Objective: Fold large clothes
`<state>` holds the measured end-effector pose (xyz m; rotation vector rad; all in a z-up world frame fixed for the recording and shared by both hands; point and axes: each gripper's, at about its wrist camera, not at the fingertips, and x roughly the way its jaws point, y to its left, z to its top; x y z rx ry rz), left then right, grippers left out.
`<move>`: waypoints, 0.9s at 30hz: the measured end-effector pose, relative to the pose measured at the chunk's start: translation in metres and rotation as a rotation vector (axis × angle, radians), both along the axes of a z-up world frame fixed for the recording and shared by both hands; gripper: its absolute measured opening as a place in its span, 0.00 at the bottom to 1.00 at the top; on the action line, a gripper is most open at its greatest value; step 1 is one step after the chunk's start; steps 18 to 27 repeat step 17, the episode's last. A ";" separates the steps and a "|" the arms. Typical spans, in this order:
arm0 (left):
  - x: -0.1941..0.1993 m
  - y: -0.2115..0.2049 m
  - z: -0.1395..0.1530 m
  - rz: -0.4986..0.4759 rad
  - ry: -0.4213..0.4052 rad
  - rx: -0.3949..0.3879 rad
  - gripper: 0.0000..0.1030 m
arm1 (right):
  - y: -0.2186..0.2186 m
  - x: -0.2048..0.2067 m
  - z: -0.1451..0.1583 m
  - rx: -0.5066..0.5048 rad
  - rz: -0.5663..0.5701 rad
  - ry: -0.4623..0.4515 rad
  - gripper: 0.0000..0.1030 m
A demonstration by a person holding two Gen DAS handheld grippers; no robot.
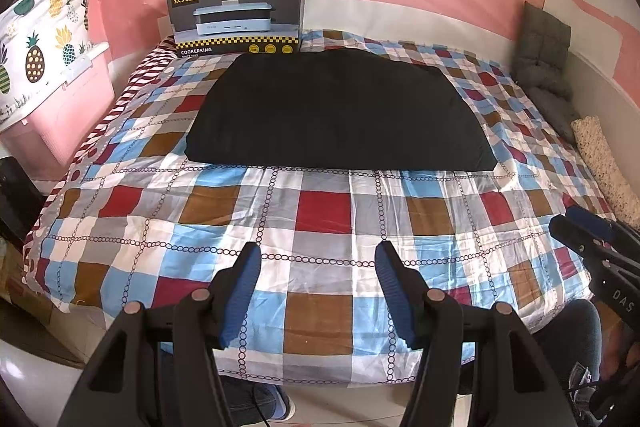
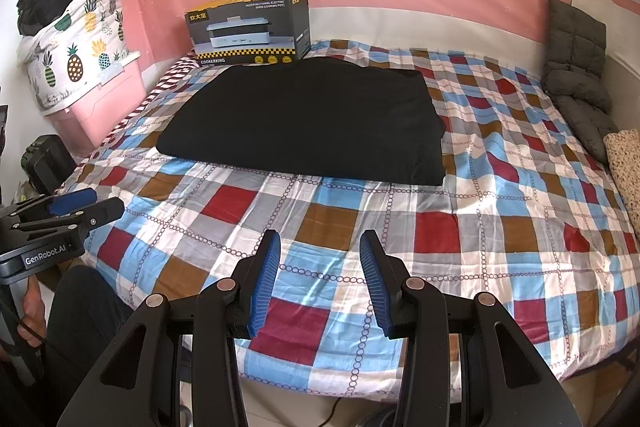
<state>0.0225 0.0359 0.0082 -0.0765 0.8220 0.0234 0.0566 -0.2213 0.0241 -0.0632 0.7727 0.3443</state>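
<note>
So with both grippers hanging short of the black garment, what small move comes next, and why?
Probably reach both forward to the near edge of the flat black folded garment: the left gripper and right gripper stand open and empty over the checked bedsheet, short of it.

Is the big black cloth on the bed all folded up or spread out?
Folded. The black cloth lies as a thick, tidy rectangle with straight edges on the checked bedsheet, in front of the cooker box.
</note>
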 end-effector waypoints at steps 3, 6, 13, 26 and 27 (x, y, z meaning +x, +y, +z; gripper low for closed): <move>0.000 0.000 0.000 -0.001 0.003 0.000 0.59 | 0.000 0.000 0.000 0.000 0.000 0.002 0.41; 0.000 0.000 -0.001 0.001 0.009 0.000 0.59 | 0.001 -0.001 0.000 -0.001 0.000 0.000 0.41; 0.001 0.000 -0.003 0.001 0.011 -0.007 0.59 | 0.002 -0.001 0.000 0.000 -0.002 0.001 0.41; 0.001 0.000 -0.003 -0.008 0.014 -0.012 0.59 | 0.001 -0.001 0.000 0.001 -0.001 0.000 0.41; 0.001 0.000 -0.003 -0.008 0.014 -0.012 0.59 | 0.001 -0.001 0.000 0.001 -0.001 0.000 0.41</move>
